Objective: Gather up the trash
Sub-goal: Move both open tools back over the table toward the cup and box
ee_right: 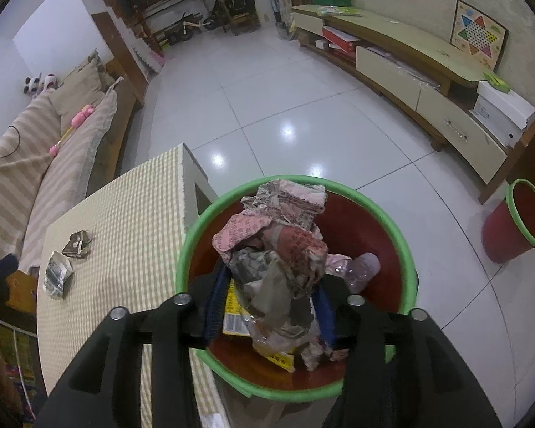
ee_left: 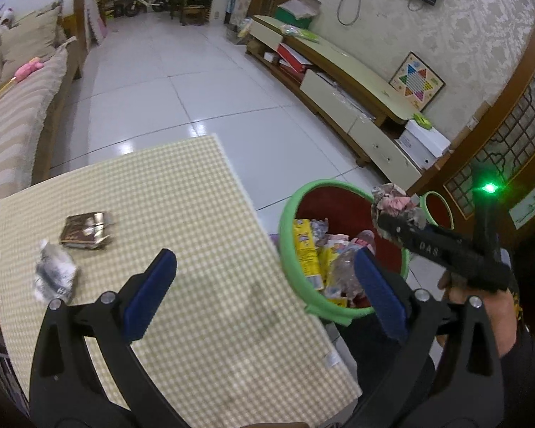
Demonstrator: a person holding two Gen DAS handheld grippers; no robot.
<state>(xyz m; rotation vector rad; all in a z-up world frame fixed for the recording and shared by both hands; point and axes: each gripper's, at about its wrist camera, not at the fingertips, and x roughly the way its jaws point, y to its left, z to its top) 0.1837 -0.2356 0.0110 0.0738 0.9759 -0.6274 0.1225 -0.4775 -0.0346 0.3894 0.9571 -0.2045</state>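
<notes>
My right gripper (ee_right: 271, 278) hangs over the red bin with the green rim (ee_right: 185, 249), shut on a crumpled wad of pink and grey paper (ee_right: 281, 235). Below the wad the bin holds yellow packets, a plastic bottle and other litter. In the left wrist view the same wad (ee_left: 396, 203) sits at the right gripper's tip (ee_left: 392, 214), above the bin (ee_left: 285, 221). My left gripper (ee_left: 264, 255) stands open and empty above the checked table's right edge (ee_left: 196, 214). A brown wrapper (ee_left: 85, 232) and a crumpled silvery paper (ee_left: 53, 273) lie on the table's left part.
A second red bin with a green rim (ee_right: 517, 221) stands on the white tiled floor to the right. A striped sofa (ee_right: 53, 164) runs along the left of the table. A low TV cabinet (ee_left: 339, 82) lines the right wall.
</notes>
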